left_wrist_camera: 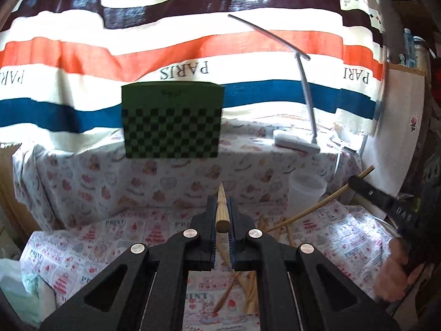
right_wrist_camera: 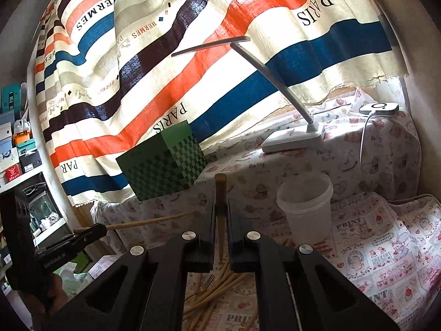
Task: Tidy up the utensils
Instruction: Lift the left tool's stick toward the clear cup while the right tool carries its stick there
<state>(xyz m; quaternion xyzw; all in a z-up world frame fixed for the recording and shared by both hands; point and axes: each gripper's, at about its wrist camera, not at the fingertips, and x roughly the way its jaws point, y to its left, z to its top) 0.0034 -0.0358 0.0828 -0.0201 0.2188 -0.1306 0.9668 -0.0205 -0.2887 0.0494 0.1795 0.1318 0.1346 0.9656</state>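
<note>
In the left wrist view my left gripper [left_wrist_camera: 221, 202] is shut on a wooden chopstick [left_wrist_camera: 222, 207] that points forward between the blue pads. At the right edge, my right gripper [left_wrist_camera: 370, 190] is shut on a second chopstick [left_wrist_camera: 317, 207] that slants down to the left beside a translucent plastic cup [left_wrist_camera: 306, 190]. The right wrist view shows my right gripper [right_wrist_camera: 220, 204] with its chopstick [right_wrist_camera: 220, 190] upright in the jaws. There the left gripper [right_wrist_camera: 92, 233] holds its chopstick [right_wrist_camera: 148, 222] level. Several loose chopsticks [right_wrist_camera: 217, 289] and a small fork lie on the cloth below.
A green checkered box [left_wrist_camera: 172, 120] and a white desk lamp [left_wrist_camera: 296, 143] stand on the raised shelf behind. The cup [right_wrist_camera: 304, 207] is empty. A white device [right_wrist_camera: 379, 109] with a cable sits at the far right. Shelves with boxes [right_wrist_camera: 16, 143] stand at the left.
</note>
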